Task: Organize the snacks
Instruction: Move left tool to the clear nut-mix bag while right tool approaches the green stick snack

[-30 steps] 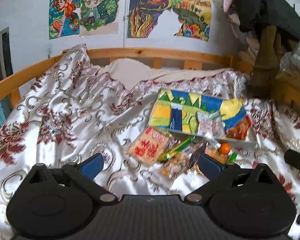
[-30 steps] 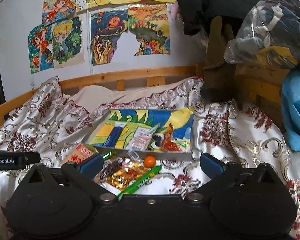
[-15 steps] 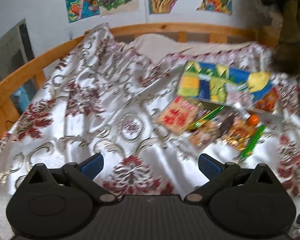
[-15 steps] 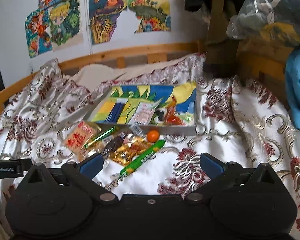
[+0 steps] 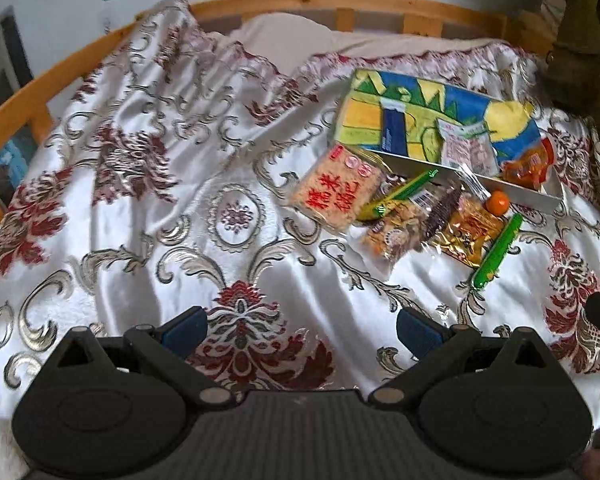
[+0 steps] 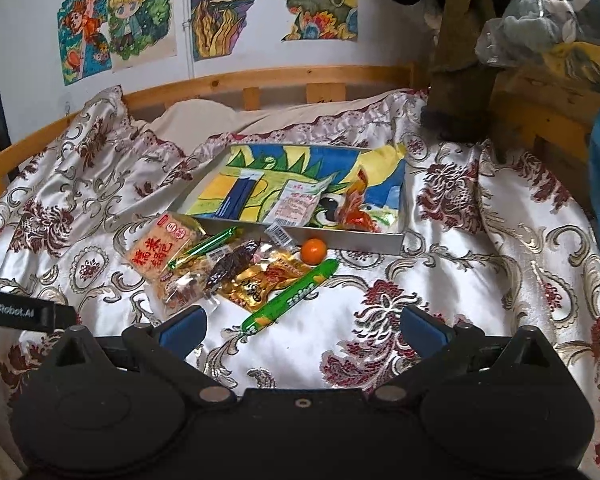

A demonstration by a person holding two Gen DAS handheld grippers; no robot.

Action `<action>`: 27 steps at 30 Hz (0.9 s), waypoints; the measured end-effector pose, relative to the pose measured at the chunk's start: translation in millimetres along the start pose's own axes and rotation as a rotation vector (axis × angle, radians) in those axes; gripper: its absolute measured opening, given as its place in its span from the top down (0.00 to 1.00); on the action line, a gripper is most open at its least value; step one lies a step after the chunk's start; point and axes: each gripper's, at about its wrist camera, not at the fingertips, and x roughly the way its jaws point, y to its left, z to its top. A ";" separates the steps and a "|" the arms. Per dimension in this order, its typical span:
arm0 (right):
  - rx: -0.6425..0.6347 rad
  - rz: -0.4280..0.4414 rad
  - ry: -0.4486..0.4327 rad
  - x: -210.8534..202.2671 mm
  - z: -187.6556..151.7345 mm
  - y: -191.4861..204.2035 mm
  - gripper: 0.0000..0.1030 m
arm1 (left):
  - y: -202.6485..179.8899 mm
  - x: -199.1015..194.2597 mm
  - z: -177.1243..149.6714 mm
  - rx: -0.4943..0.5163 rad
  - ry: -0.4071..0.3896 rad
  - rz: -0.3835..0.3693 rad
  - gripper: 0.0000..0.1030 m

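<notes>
Bed (image 6: 440, 304) fills both views: satin cover, red and silver floral print, wooden rail along the upper frame. It serves as the work surface, so everything lies flat on soft, wrinkled cloth

Shallow box (image 6: 300, 236) sits at centre of the right wrist view, upper right of the left wrist view; bright drawing lines its floor. Low walls, open top: judged the collecting place for the snacks. Already inside: a dark blue packet (image 6: 238, 196), a white-and-pink packet (image 6: 298, 204), a red-orange packet (image 6: 354, 208) toward the box's right side

Loose pile lies just in front of the box's near wall, packets overlapping. Rice cracker pack (image 6: 158, 250) with red characters at the pile's left; clear bag of small snacks (image 6: 180, 286) below it; gold foil packet (image 6: 260, 284) mid-pile; long green stick (image 6: 290, 296) slanting at lower right; thinner green stick (image 6: 206, 246) slanting above; small orange fruit (image 6: 314, 250) touching or nearly touching the box wall

Left hand-held gripper (image 5: 300, 326): jaws spread wide, nothing between them, over bare cover at lower frame, well apart from the pile

Right hand-held gripper (image 6: 304, 326): jaws likewise spread and empty, low centre, near the long green stick, probably the easiest first pick
</notes>
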 end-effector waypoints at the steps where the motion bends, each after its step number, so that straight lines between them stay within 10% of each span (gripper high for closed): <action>1: -0.003 0.002 0.004 1.1 0.0 -0.2 0.01 | -0.7 1.8 1.8 0.009 0.007 0.000 0.00; 18: -0.028 0.009 -0.016 35.6 18.7 -6.1 0.01 | -1.9 73.3 49.6 0.149 0.168 -0.230 0.00; 27: -0.001 0.116 0.101 105.5 26.8 -11.0 0.03 | -13.6 113.5 58.0 0.241 0.130 -0.225 0.00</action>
